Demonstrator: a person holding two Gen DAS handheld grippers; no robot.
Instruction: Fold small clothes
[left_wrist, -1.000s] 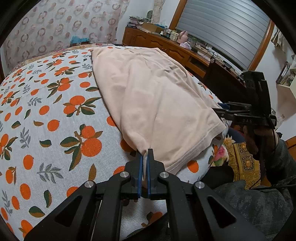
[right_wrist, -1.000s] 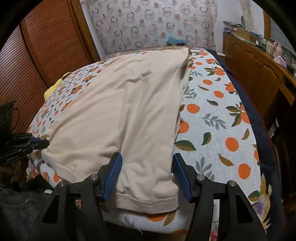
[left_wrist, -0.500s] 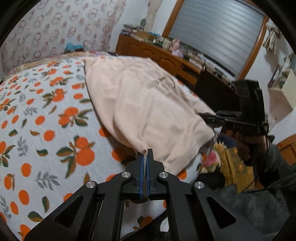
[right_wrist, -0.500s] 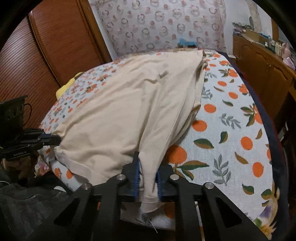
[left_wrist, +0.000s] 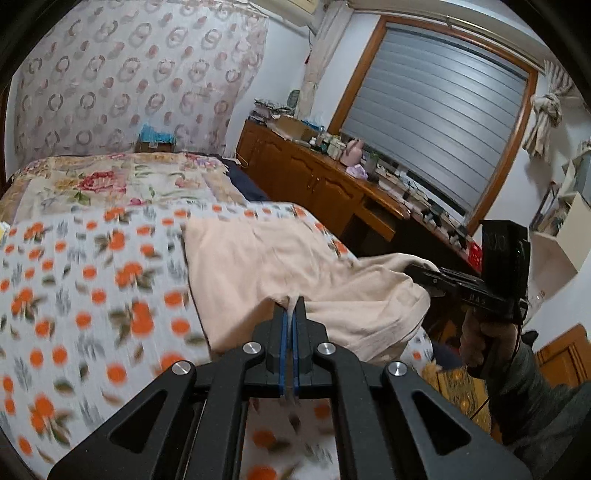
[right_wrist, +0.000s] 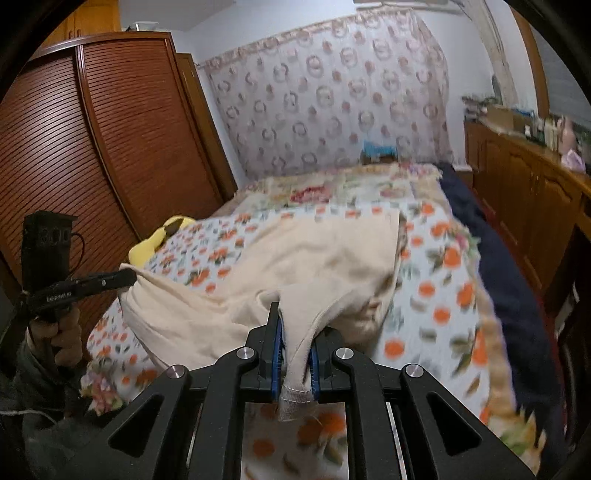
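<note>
Both grippers are clenched on the shirt (left_wrist: 295, 266). The left gripper (left_wrist: 290, 310) pinches a thin fold of the near hem between its blue pads, and the right gripper (right_wrist: 295, 343) holds a thicker bunch of the hem, a stitched edge hanging down below its jaws. The cloth rises from the bed (left_wrist: 74, 295) to each tool, so the near edge is lifted while the far part of the shirt lies flat ahead on the orange-print cover. From the left tool, the right one sits off to the right at the shirt's other near corner; from the right tool, the left one shows far to the left.

The shirt looks light, soft and limp. It sags between the two grips and wrinkles freely, so it should drape and fold with little force, though it may slip if only a single layer is caught. The hem corners seem the best hold, since the seam gives the pads something thicker to bite. Carrying both corners forward evenly should keep the fold square.

No containers are in reach; a yellow toy (right_wrist: 159, 240) lies on the bed beyond the shirt to the left.
</note>
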